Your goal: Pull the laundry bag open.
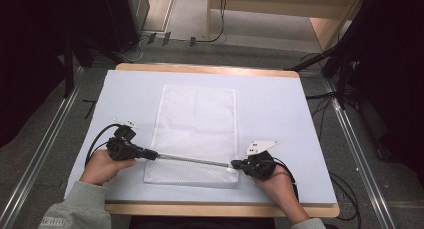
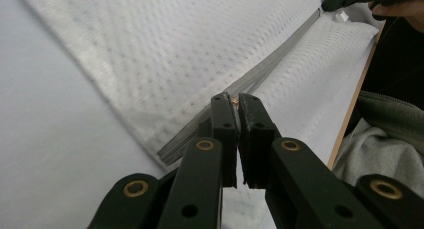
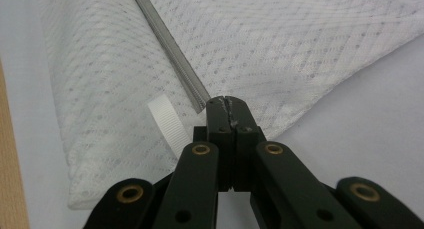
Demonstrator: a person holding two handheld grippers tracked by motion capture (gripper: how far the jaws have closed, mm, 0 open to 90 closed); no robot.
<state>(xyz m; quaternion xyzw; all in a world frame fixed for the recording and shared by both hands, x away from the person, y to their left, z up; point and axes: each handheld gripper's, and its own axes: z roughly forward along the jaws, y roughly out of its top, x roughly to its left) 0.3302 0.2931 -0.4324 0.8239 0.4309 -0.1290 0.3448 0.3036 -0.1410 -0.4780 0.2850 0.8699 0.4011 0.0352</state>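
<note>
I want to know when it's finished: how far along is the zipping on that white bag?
Done: both grippers have a grip. The left gripper is shut on a small brassy zipper pull; the right gripper pinches the other end of the grey zipper. In hand: the pull sits at the left end of the white mesh bag. Left, probably: sliding it along nearly the whole zipper.

In the high view both forearms enter from the bottom edge, sleeves grey. The left hand [image 1: 102, 165] sits at lower left, its left gripper [image 1: 150, 154] pointing toward frame right, jaws pressed together. The right hand [image 1: 276, 183] sits at lower right, its right gripper [image 1: 234, 164] pointing left, jaws fully closed.
</note>
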